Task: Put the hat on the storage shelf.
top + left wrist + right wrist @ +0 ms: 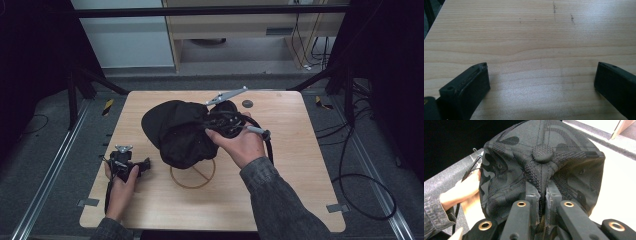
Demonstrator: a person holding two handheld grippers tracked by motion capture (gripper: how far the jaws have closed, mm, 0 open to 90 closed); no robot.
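Note:
A black camouflage-pattern cap [175, 130] sits over a wooden ring stand [192, 175] in the middle of the table. My right gripper [220, 122] comes at it from the right. In the right gripper view its jaws [543, 191] are pinched together on a fold of the cap's fabric [506, 170], just below the top button [542, 153]. My left gripper [145, 164] rests low at the table's left front, apart from the cap. Its jaws [541, 72] stand wide apart over bare wood, nothing between them.
The wooden table [300, 165] has a small dark disc [247, 104] near its far edge. Metal rails and cables run on the floor at both sides. Black frame posts stand at the table's far corners.

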